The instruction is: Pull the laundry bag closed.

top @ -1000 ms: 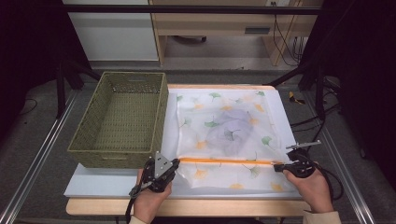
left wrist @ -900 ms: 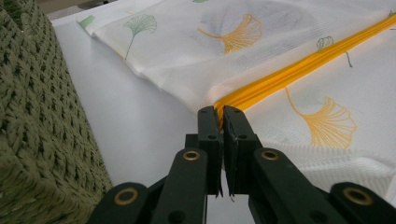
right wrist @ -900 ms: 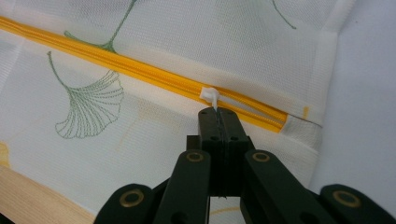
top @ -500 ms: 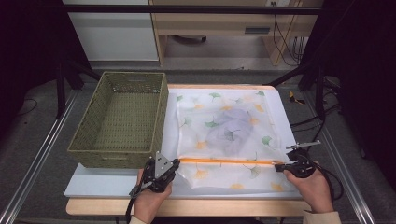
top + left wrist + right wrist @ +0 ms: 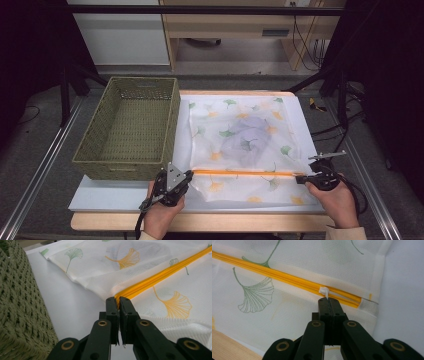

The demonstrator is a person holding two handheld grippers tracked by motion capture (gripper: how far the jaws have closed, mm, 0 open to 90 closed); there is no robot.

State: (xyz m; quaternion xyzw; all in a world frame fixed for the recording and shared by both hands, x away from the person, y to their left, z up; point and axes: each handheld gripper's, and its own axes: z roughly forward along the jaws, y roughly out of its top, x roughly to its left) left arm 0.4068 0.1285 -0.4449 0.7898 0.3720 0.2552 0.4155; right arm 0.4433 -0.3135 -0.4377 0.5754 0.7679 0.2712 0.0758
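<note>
Mesh bag [image 5: 240, 145]: white, printed with green and orange ginkgo leaves; lies flat on the white table top [image 5: 100, 197], at the centre and 3 o'clock side of the high view; a purplish item shows dimly through the fabric near its middle.
Yellow zipper [image 5: 242, 173]: runs straight across the near part of the bag, from 9 o'clock to 3 o'clock.
Zipper pull [image 5: 324, 291]: white, sits near the zipper's right end; the short stretch of teeth beyond it stands parted.
Left gripper [image 5: 117, 300]: at 7 o'clock of the bag in the high view [image 5: 186, 176]; jaws nearly together, pinching the left end of the yellow zipper tape and the bag edge.
Right gripper [image 5: 329, 300]: at 4 o'clock of the bag in the high view [image 5: 300, 178]; jaws pressed together on the tab of the white pull.
Hands: left hand [image 5: 160, 217] and right hand [image 5: 337, 197] enter from 6 o'clock, each grasping its tool.
Wicker basket [image 5: 127, 165]: olive green, rectangular, at 9 o'clock of the bag, its side just beside the bag's left edge.
Table edge [image 5: 229, 345]: pale wood, along the near side.
</note>
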